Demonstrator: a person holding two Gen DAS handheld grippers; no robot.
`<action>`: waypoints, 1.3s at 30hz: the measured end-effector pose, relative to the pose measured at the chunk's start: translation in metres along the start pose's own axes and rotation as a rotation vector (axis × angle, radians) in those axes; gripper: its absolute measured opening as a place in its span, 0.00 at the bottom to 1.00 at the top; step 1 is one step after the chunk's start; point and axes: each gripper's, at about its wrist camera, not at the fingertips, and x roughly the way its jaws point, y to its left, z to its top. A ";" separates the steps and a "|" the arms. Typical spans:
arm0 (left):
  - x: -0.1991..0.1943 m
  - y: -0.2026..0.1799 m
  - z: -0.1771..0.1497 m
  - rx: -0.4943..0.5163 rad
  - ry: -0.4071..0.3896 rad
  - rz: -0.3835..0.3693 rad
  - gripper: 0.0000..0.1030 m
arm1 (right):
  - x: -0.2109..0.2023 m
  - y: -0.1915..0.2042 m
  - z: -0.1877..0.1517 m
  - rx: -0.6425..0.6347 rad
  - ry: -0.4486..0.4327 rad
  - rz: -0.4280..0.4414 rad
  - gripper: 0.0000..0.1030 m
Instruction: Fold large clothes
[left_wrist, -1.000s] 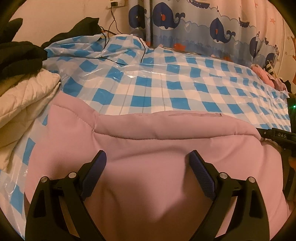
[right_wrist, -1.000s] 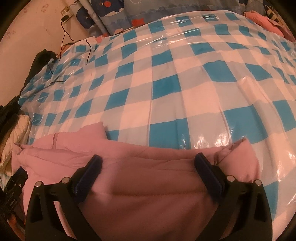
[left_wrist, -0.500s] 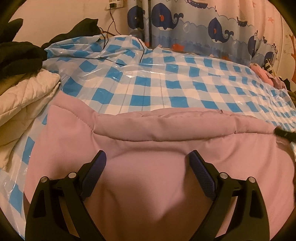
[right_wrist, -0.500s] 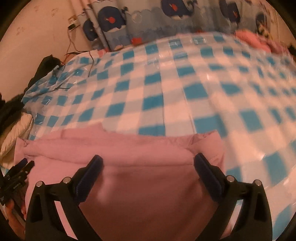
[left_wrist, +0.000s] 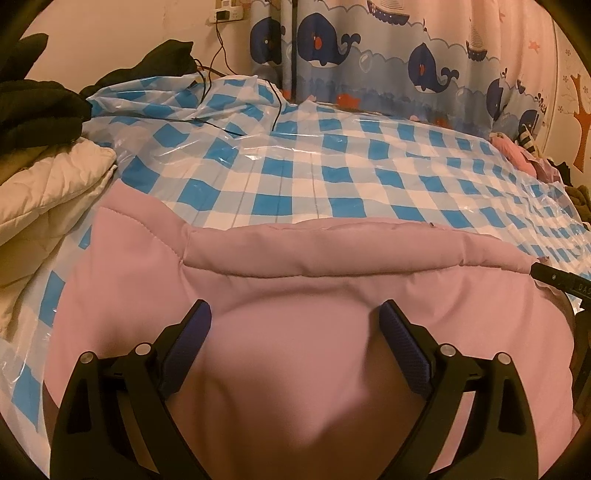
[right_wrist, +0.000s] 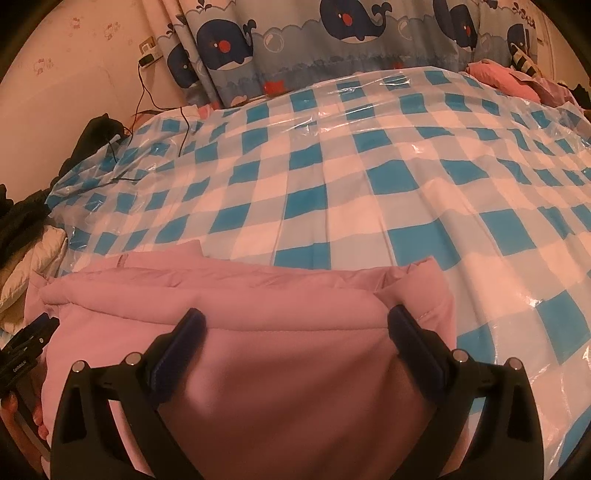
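Note:
A padded pink jacket lies folded on a bed covered with a blue-and-white checked plastic sheet. My left gripper is open, its jaws wide apart just above the jacket's near part. The right gripper's tip pokes in at the jacket's right edge in the left wrist view. In the right wrist view the jacket fills the lower left, and my right gripper is open over its right end. The left gripper shows at the left edge there.
A cream quilted garment and dark clothes are piled at the left. Black cables run across the far sheet. A whale-print curtain hangs behind. Pink clothes lie at the far right.
The right wrist view has tilted up and pulled back, showing more curtain and bed. The jacket's right end looks pushed up into a thicker fold. The left gripper has hardly moved.

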 end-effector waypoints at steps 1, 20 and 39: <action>0.000 0.000 0.000 0.001 0.000 0.001 0.86 | 0.000 0.001 0.000 -0.003 0.004 -0.005 0.93; -0.001 0.007 0.001 -0.019 -0.021 -0.031 0.86 | 0.092 0.179 0.012 -0.359 0.200 0.078 0.93; -0.129 0.088 -0.093 -0.155 0.121 -0.207 0.86 | -0.179 -0.039 -0.114 0.152 0.127 0.106 0.93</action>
